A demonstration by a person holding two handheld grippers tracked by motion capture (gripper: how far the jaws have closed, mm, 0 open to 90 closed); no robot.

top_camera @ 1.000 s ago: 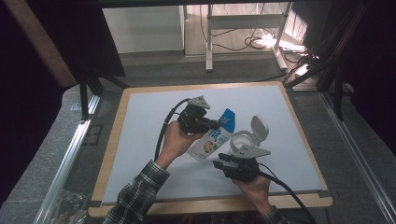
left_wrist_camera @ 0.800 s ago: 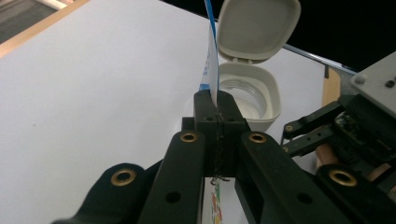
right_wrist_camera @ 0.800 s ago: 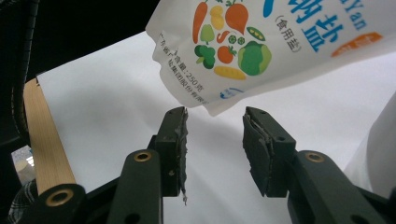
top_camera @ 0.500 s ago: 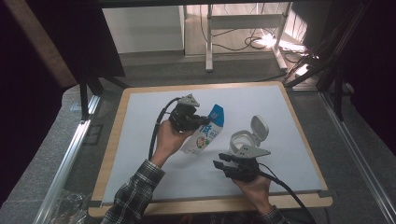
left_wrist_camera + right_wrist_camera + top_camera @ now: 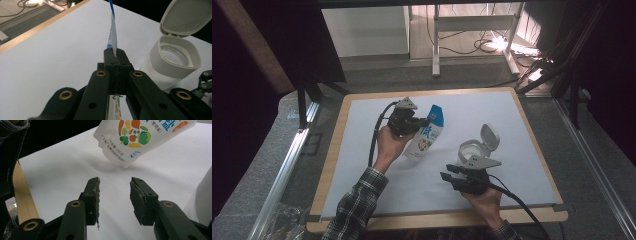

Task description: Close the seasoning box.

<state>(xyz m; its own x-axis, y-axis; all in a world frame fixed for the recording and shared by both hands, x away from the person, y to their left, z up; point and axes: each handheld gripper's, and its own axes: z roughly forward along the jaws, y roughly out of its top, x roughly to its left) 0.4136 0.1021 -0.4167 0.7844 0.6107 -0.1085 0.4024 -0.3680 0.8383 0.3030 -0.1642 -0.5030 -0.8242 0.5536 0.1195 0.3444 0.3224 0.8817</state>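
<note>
A white and blue pouch [image 5: 424, 136] printed with vegetables hangs tilted over the white mat, and my left gripper [image 5: 416, 125] is shut on its side edge. In the left gripper view the pouch [image 5: 112, 37] stands edge-on out of that gripper [image 5: 116, 58], whose jaws are closed tight. A white jar [image 5: 473, 150] with its flip lid [image 5: 490, 136] open stands to the right of the pouch. In front of the jar, near the table's front, my right gripper [image 5: 446, 172] points left. Its jaws are open with nothing between them [image 5: 113, 200], and the pouch's bottom [image 5: 140, 137] hangs beyond.
The white mat [image 5: 362, 150] lies on a wooden board whose rim [image 5: 437, 218] runs all round it. Cables trail from both grippers toward the front edge. Dark frame posts and floor cables stand beyond the board's far side.
My left hand has carried the pouch to the left and slightly down, away from the jar. The right gripper and the jar have stayed in place.
</note>
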